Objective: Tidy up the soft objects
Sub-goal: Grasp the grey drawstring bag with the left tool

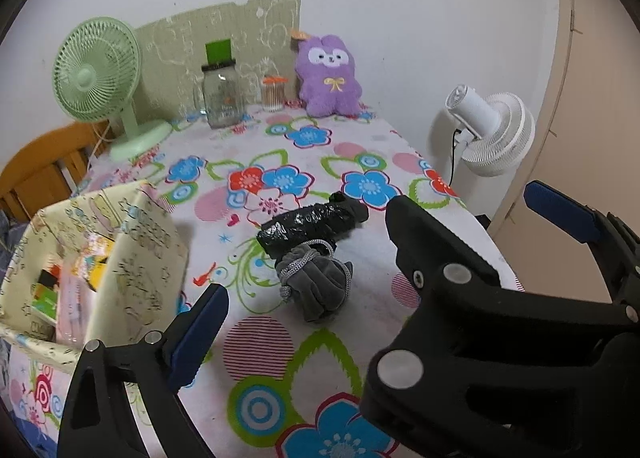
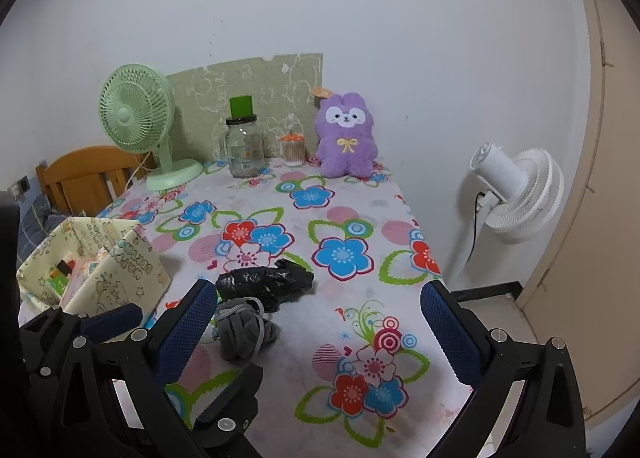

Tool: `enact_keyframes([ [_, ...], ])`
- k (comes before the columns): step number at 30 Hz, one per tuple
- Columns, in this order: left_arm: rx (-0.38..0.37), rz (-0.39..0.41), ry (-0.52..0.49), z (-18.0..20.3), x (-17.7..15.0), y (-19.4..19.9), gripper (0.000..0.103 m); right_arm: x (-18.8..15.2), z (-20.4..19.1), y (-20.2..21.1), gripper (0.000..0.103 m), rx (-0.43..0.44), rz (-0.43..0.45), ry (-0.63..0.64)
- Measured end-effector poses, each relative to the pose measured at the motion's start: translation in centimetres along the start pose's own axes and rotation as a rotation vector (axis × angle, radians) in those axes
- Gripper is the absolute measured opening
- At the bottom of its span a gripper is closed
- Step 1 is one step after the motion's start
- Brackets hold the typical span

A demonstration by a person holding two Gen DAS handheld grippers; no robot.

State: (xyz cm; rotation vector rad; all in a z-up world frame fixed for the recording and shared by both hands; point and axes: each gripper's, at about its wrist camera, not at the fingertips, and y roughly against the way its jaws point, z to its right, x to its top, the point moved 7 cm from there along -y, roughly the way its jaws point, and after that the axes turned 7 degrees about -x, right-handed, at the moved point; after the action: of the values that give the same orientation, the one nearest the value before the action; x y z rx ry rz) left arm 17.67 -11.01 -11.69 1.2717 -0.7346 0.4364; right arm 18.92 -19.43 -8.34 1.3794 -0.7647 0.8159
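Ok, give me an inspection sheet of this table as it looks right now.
Surface: floral tablecloth.
Job's things: black bundle touching grey pouch, mid-table; purple plush at the wall; fabric box at the left edge, partly filled.
Clutter: green fan, jar, swab tub.
Tongs: left tongs open, right tongs open, both empty.
Cables: black cord on white fan.
Surroundings: wooden chair, white wall.
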Motion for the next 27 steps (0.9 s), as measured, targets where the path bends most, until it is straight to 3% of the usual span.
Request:
enact_keyframes([
  [14,0.04,-0.059,0.023,-1.2,0.1,-4.5,0.083,-0.8,0.4,-4.9,0.103,-0.017,-0.058,0.003],
  [27,0.005,-0.13,0.064,-1.6,-0.4,-7.8,0.074,-1.9,0.8,-8.1,0.103,-0.025,-0.119,-0.002],
])
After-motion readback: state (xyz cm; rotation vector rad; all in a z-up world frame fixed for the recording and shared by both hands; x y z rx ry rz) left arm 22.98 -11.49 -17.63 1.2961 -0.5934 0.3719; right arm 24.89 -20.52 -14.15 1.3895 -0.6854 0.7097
